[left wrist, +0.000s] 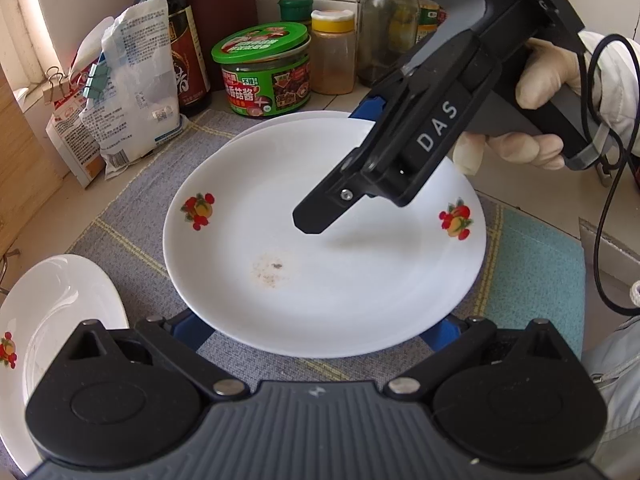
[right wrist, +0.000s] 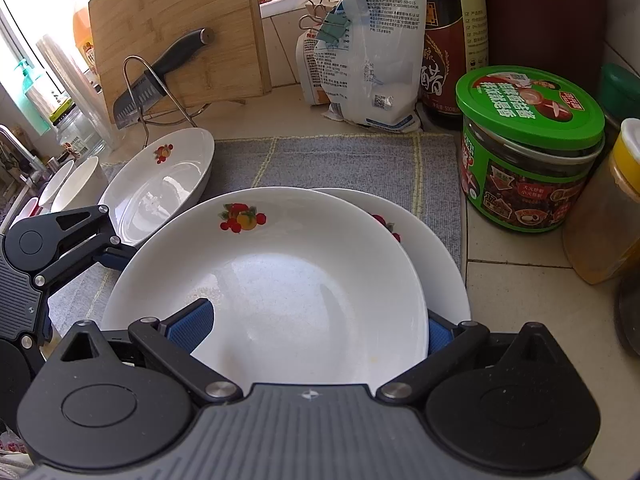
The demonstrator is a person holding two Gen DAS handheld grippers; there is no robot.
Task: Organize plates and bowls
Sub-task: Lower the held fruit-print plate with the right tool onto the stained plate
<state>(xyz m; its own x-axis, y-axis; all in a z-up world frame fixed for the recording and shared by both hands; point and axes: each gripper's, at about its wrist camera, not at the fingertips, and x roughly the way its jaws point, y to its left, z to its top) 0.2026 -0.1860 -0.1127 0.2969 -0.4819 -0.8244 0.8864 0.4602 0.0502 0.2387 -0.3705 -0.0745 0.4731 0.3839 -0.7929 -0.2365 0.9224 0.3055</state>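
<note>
Plates dominate both views: a white ceramic plate with red fruit decals [left wrist: 320, 248] sits slightly offset on top of a second matching plate [right wrist: 436, 256], both on the grey woven mat [left wrist: 132, 216] that covers the table [right wrist: 516, 292], and I judge the stack is being squared up so that the plates nest. The left gripper [left wrist: 320, 330] has its blue pads spread wide on either side of the top plate's near rim, with the rim lying between them; I cannot tell whether either pad touches it. The right gripper [right wrist: 316, 332] straddles the opposite rim in the same way, its blue pads apart with one over the plate's inner slope and one outside against the lower plate, probably to steady or shift the upper plate from both sides at once. A third white plate with the same fruit print [right wrist: 160, 188] lies on the mat to the left side, apart from the stack, and likely goes on next. Two white bowls [right wrist: 68, 188] stand close together beyond it near the sink edge. So the count is three plates and two bowls. A green-lidded sauce jar [right wrist: 528, 148] stands just off the mat's corner.
</note>
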